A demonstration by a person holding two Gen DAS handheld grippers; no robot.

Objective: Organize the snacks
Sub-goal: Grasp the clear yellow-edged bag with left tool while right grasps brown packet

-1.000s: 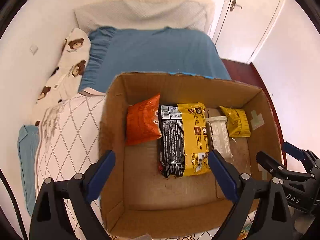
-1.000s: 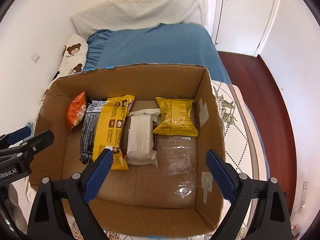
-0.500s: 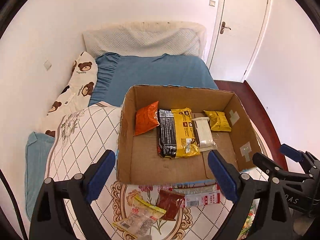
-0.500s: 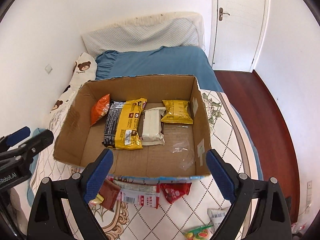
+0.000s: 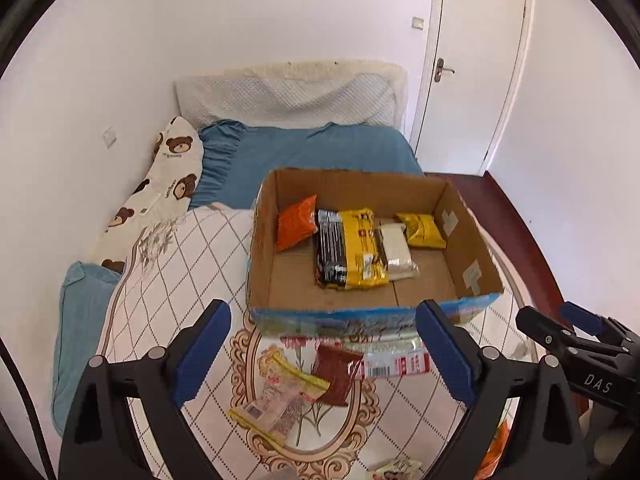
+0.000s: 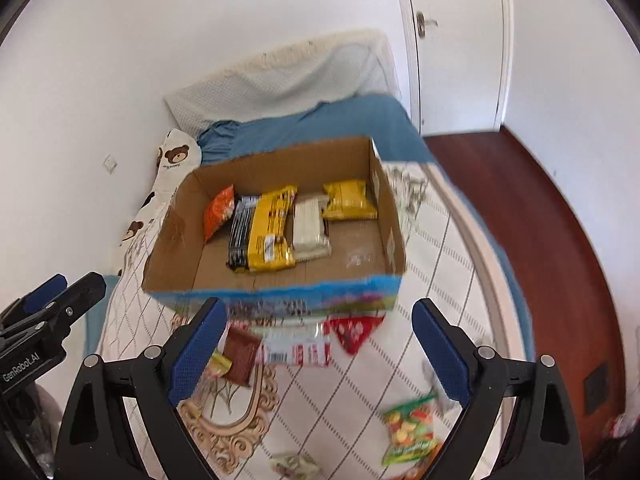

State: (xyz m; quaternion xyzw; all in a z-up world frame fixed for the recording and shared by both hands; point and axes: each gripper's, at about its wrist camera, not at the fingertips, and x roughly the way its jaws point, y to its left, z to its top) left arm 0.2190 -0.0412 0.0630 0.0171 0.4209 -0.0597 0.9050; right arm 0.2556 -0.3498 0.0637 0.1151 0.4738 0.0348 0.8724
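Holding both wide: your left gripper (image 5: 322, 346) and right gripper (image 6: 320, 344) have jaws fully spread, nothing between them. Cardboard box (image 5: 260, 264) sits on the quilt (image 5: 172, 272); inside it, along its far wall, orange packet (image 5: 296, 222), black-yellow pack (image 5: 350, 248), white bar (image 5: 396, 246), yellow packet (image 5: 420, 230). Loose snacks (image 5: 340, 368) lie just outside its near wall.

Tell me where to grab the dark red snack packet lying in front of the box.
Take the dark red packet across its narrow width near the middle, coming straight down from above. It lies flat on the quilt, overlapping the yellow-edged packet and the white barcode wrapper, so a low side approach would likely snag those.
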